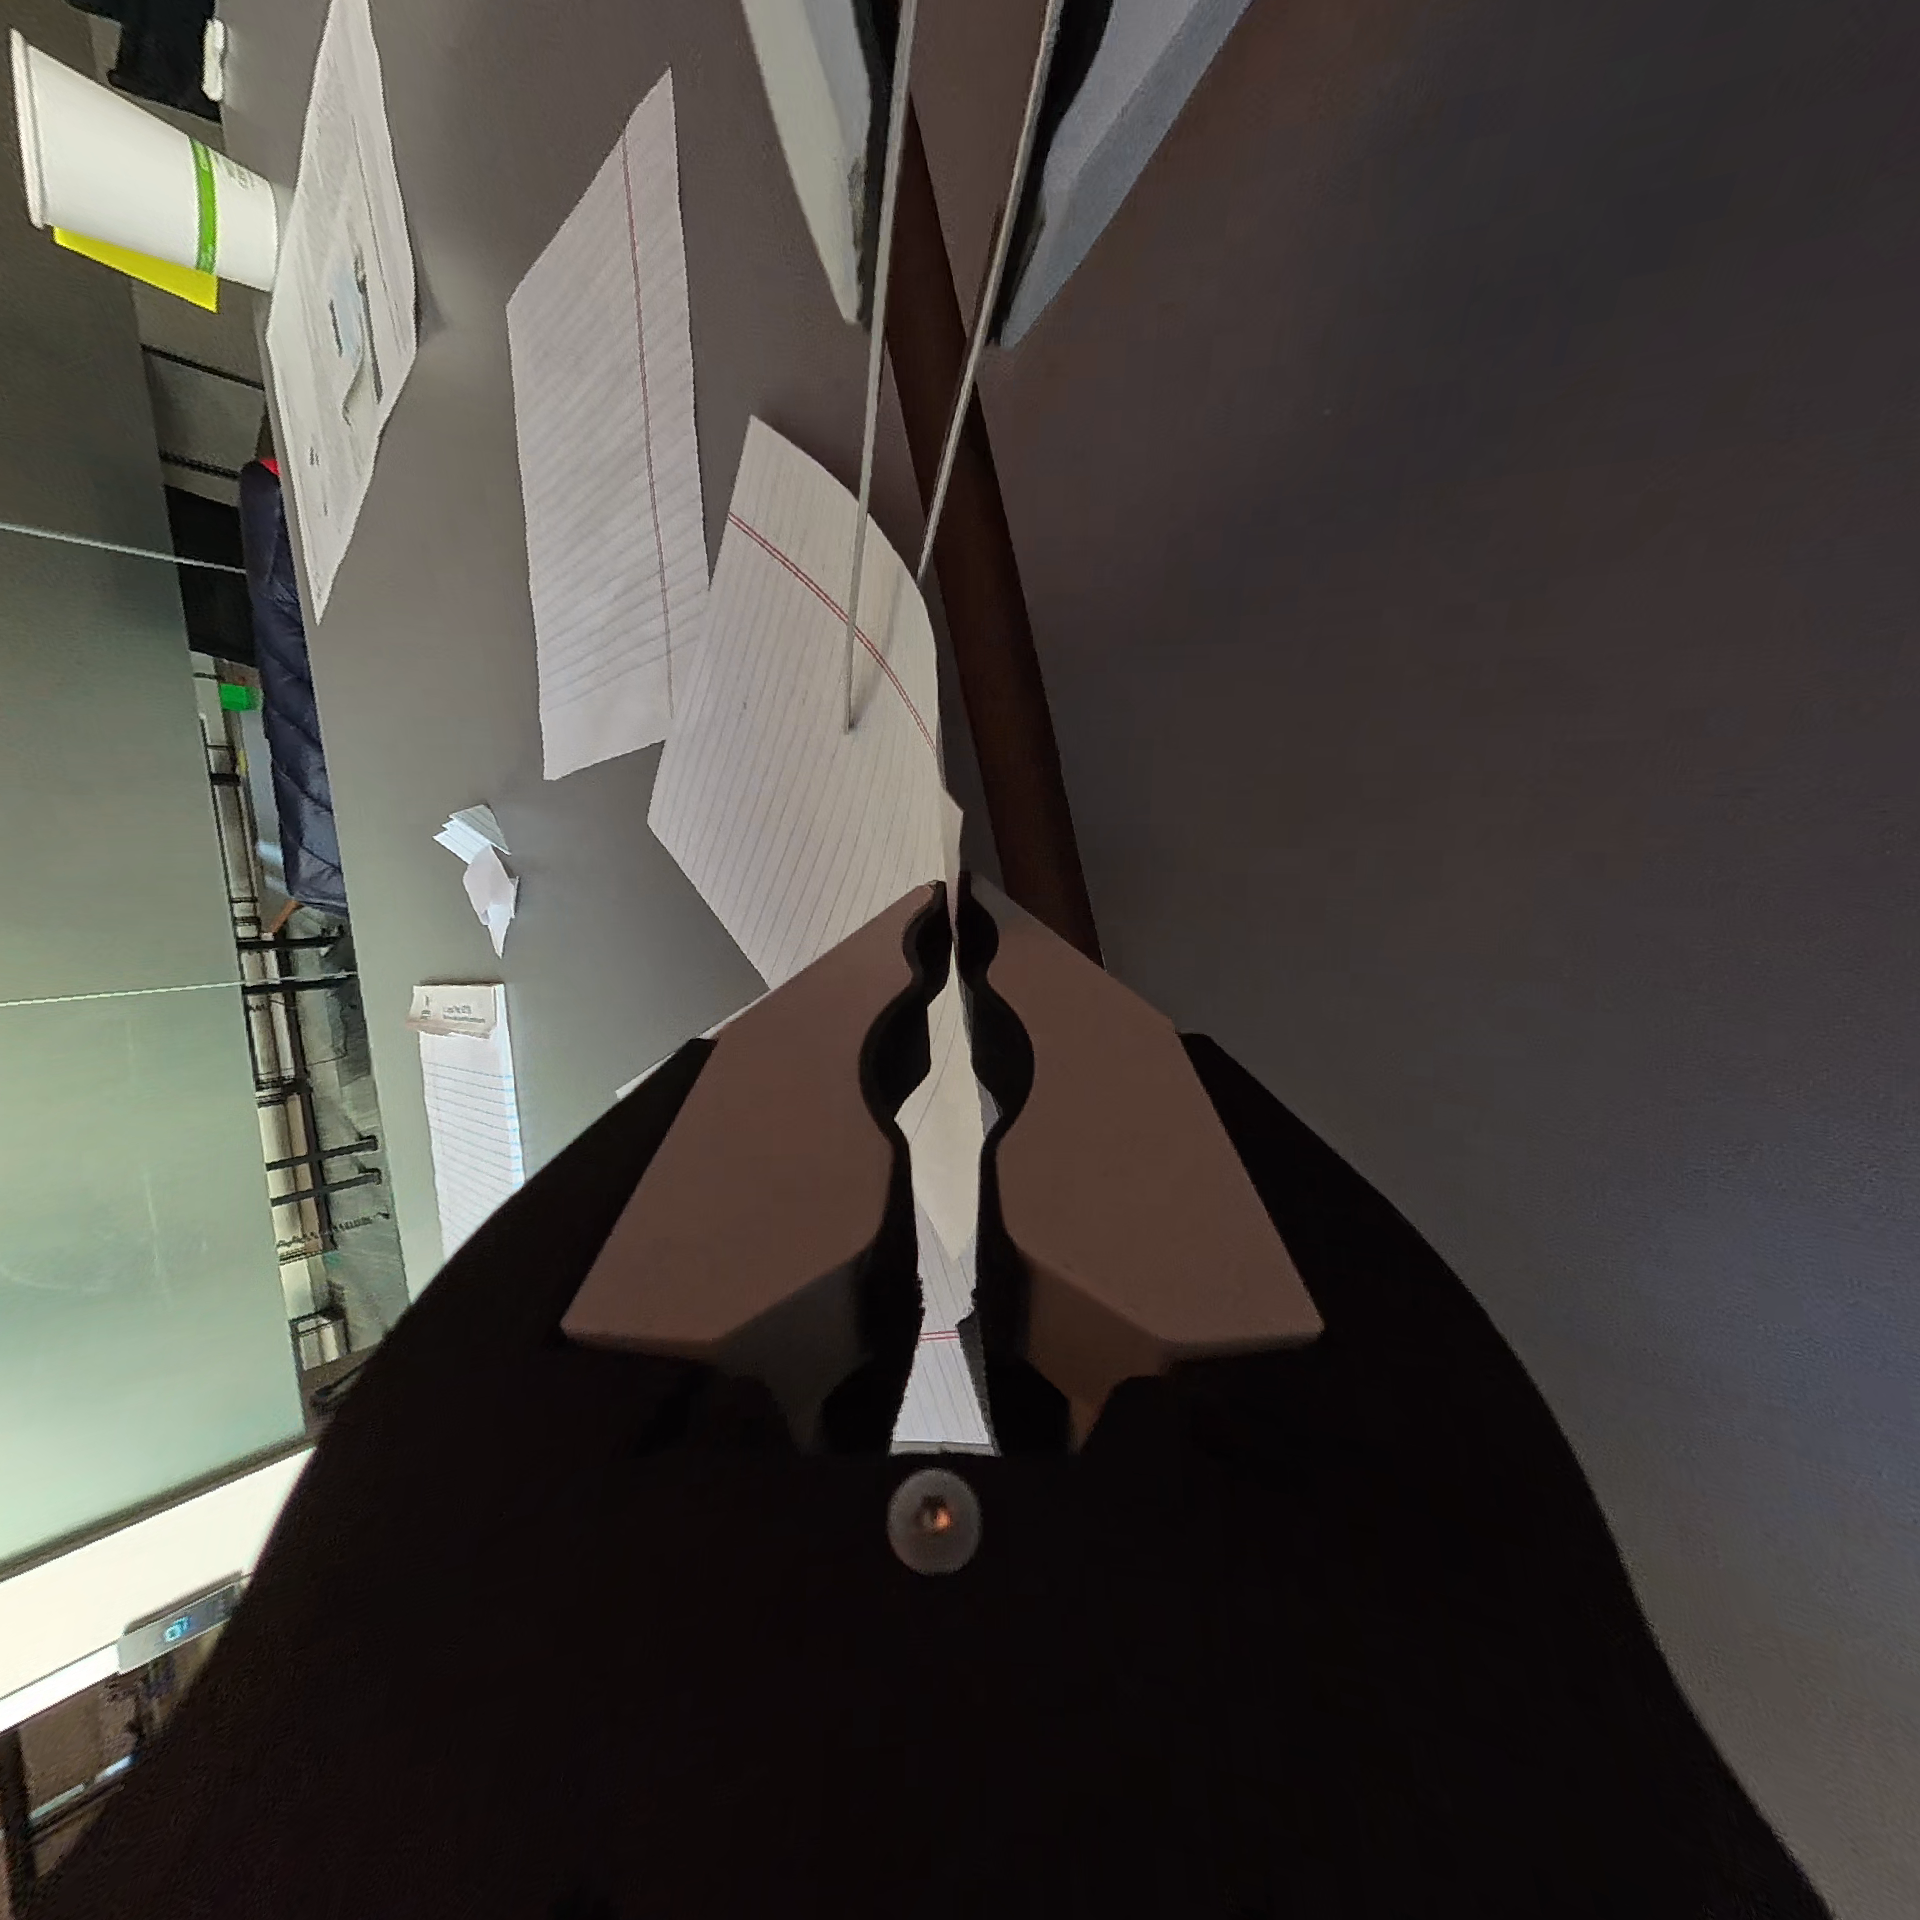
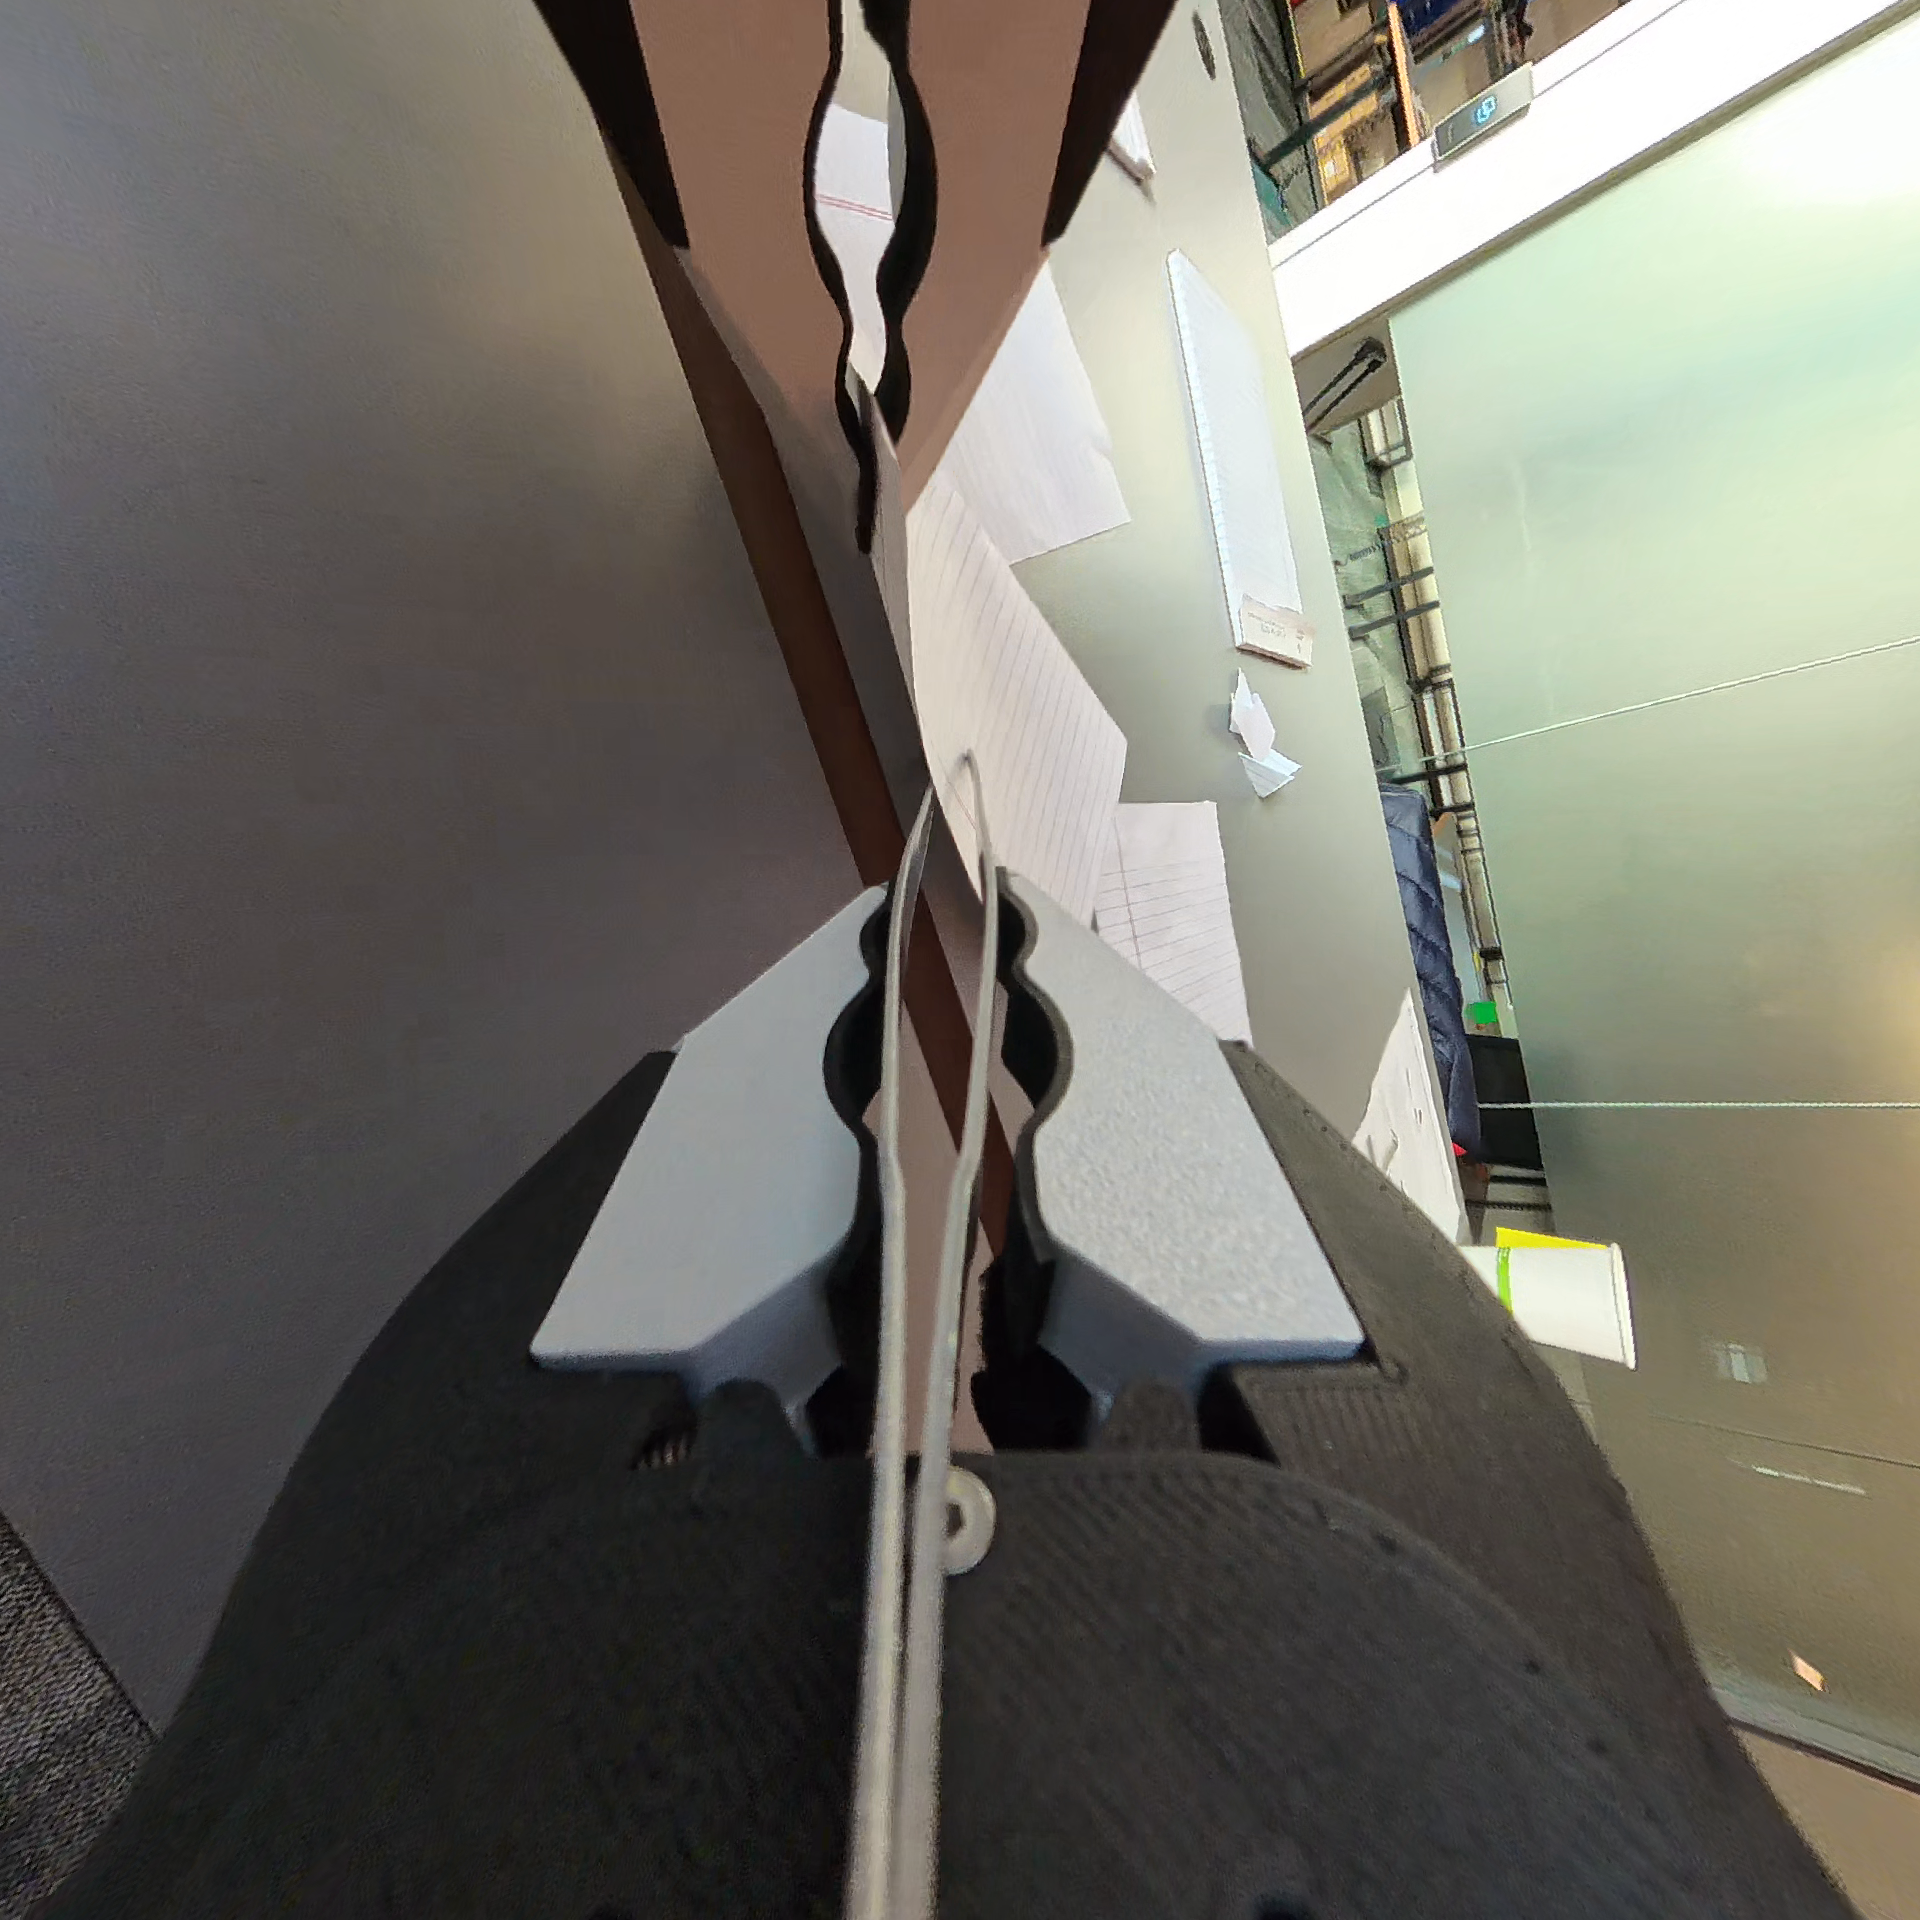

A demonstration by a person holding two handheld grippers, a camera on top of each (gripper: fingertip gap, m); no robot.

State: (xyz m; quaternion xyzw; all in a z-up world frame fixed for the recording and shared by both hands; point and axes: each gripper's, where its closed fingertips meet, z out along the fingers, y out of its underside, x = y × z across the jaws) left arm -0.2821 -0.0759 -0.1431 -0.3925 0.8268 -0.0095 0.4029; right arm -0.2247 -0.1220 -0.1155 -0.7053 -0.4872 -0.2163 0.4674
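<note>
My left gripper (image 1: 954, 888) is shut on the edge of a white lined sheet (image 1: 790, 748), which runs on edge between its pads. The right wrist view shows this gripper (image 2: 873, 436) at the top, pinching the same sheet (image 2: 1008, 675). My right gripper (image 2: 945, 883) is shut on a thin grey metal two-bladed tool (image 2: 896, 1143), each pad pressing one arm. The tool (image 1: 868, 468) reaches the far end of the sheet. One blade lies on the near face of the sheet. The other passes behind it. Both views are rolled sideways.
On the grey table (image 1: 457, 675) lie another lined sheet (image 1: 603, 468), a printed sheet (image 1: 343, 291), folded paper scraps (image 1: 483, 862) and a lined notepad (image 1: 468, 1122). A white cup with a green band (image 1: 145, 177) stands on a yellow pad (image 1: 135, 265). A frosted glass wall (image 1: 104, 1039) is beyond. Spacing between my two grippers at the tips: around 9 centimeters.
</note>
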